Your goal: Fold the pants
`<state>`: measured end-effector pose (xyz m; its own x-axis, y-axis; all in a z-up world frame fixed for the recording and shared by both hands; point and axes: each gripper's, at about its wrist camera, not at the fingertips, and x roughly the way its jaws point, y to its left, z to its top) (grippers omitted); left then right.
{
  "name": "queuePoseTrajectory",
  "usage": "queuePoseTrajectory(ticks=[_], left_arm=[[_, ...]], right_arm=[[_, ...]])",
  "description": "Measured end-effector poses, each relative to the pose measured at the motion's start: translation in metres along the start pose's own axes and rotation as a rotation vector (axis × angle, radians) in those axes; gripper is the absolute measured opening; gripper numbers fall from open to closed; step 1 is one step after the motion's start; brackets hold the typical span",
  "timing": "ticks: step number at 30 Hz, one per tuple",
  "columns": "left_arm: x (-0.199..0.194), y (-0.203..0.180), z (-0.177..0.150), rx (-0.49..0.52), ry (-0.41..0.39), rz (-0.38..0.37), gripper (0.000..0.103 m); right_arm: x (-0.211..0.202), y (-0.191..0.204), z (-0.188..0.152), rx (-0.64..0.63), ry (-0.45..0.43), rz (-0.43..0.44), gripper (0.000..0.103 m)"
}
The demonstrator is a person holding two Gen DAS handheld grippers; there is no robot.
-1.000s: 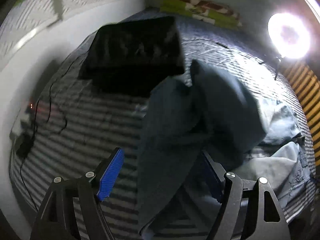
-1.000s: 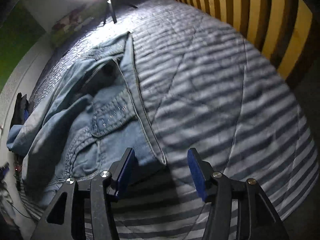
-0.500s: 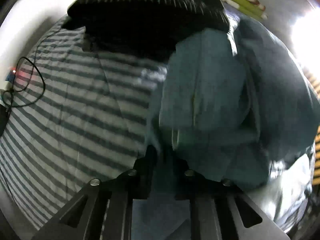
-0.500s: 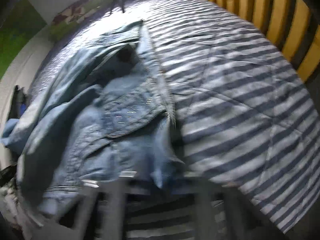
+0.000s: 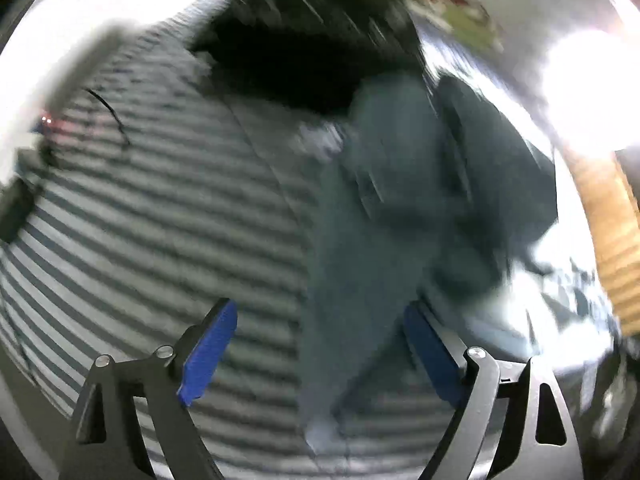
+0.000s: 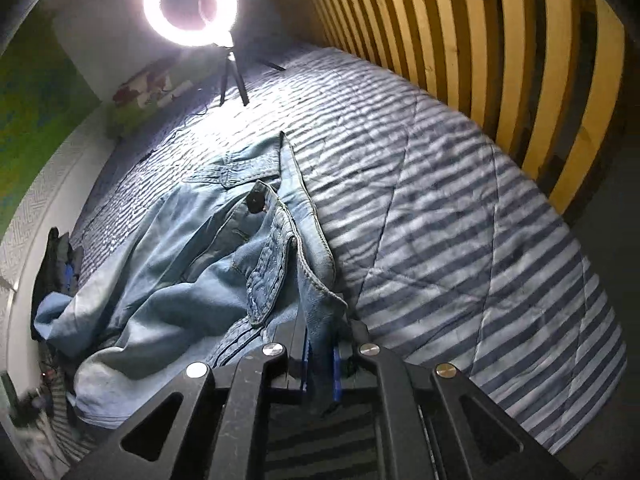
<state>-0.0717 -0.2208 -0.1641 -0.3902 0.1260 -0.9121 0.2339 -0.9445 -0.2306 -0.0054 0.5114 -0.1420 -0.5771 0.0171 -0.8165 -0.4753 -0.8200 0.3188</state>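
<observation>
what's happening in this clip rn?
A person with two handheld claws is folding light blue jeans on a striped bedspread. The right claw is shut on the jeans' edge near the waistband. The left claw is open, with a pant leg lying loose between its fingers. The jeans are bunched, no neat fold yet.

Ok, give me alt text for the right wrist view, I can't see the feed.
The right gripper is shut on the edge of crumpled light-blue jeans lying on a striped bedspread. A lit ring light stands at the far end, beside a wooden slatted wall.
</observation>
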Motion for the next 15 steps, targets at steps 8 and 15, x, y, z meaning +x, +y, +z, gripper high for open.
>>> queuePoseTrajectory(ticks=[8, 15], left_arm=[[0.031, 0.008, -0.022, -0.078, 0.034, 0.085, 0.005], [-0.091, 0.034, -0.034, -0.112, -0.197, 0.052, 0.005]], right_arm=[[-0.018, 0.0, 0.005, 0.015, -0.027, 0.018, 0.007], [-0.067, -0.015, 0.011, 0.042, -0.124, 0.037, 0.007]])
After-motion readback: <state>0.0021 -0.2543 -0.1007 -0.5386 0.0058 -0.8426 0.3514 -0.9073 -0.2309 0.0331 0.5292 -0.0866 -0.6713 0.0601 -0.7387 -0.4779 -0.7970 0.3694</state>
